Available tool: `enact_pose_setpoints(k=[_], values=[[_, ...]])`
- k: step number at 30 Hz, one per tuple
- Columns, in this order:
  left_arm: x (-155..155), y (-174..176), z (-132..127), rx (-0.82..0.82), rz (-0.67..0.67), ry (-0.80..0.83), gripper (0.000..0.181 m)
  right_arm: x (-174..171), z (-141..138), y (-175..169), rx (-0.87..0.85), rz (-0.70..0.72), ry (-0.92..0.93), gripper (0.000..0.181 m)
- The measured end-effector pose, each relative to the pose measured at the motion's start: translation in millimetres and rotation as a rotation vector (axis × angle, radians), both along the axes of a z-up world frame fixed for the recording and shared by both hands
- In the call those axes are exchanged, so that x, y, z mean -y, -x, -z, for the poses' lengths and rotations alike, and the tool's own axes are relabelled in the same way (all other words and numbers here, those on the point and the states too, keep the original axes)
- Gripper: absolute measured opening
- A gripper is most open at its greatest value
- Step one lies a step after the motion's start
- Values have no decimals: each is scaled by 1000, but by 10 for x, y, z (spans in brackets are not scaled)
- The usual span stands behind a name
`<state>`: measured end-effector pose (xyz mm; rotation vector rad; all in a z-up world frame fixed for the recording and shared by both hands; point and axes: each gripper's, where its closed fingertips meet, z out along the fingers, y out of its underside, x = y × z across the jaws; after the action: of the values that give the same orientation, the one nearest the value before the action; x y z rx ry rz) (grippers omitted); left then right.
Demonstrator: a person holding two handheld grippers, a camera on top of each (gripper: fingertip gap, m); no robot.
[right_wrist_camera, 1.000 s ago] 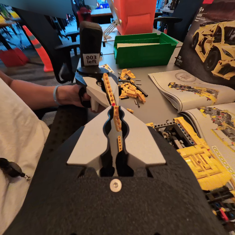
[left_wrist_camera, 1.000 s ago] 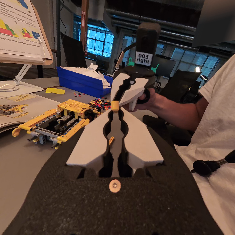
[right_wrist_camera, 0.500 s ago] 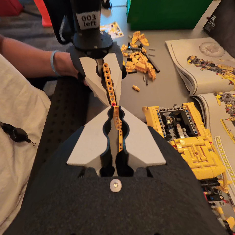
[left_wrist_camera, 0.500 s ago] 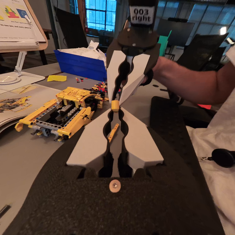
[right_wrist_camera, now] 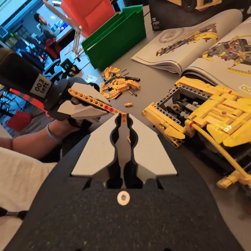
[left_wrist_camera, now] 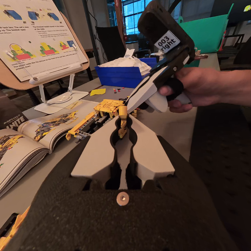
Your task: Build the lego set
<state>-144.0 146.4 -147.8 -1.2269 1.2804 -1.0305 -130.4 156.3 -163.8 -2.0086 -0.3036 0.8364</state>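
The right gripper [right_wrist_camera: 123,117] pinches a small yellow piece [right_wrist_camera: 123,119] at its fingertips, meeting the end of a long yellow holed beam [right_wrist_camera: 93,101] clamped in the left gripper [right_wrist_camera: 104,110]. Beside them sit the yellow car chassis [right_wrist_camera: 197,110], loose yellow parts [right_wrist_camera: 119,85], a green bin [right_wrist_camera: 115,38] and an open instruction booklet [right_wrist_camera: 190,44].

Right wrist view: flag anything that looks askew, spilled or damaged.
Nothing looks damaged. The loose yellow pieces lie scattered on the table by the green bin, like working stock. One thin yellow rod juts from the car model at a slant, possibly unfinished.
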Motion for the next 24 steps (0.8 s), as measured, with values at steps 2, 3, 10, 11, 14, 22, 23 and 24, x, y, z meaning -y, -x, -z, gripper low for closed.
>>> enact_pose_setpoints(k=[2, 3, 10, 11, 14, 22, 23, 24], values=[[1, -8, 14, -14, -13, -33, 7, -10, 24, -15, -39, 54, 9, 7], [8, -14, 23, -21, -16, -45, 7, -8, 27, -2, -79, 73, 13, 6], [66, -39, 20, -39, -33, -149, 7, -62, -120, -5, -471, 150, 14, 6], [70, -41, 17, -40, -37, -165, 7, -79, -164, 0, -509, 146, 5, 6], [64, -51, 32, -56, -56, -202, 7, -81, -194, 137, -552, 96, 27, 6], [41, -53, 41, -68, -75, -213, 7, -74, -169, 158, -471, 132, -16, 6], [24, -51, 45, -72, -87, -213, 7, -71, -169, 150, -465, 135, -21, 6], [-19, -40, 52, -79, -111, -217, 7, -65, -162, 140, -457, 138, -20, 6]])
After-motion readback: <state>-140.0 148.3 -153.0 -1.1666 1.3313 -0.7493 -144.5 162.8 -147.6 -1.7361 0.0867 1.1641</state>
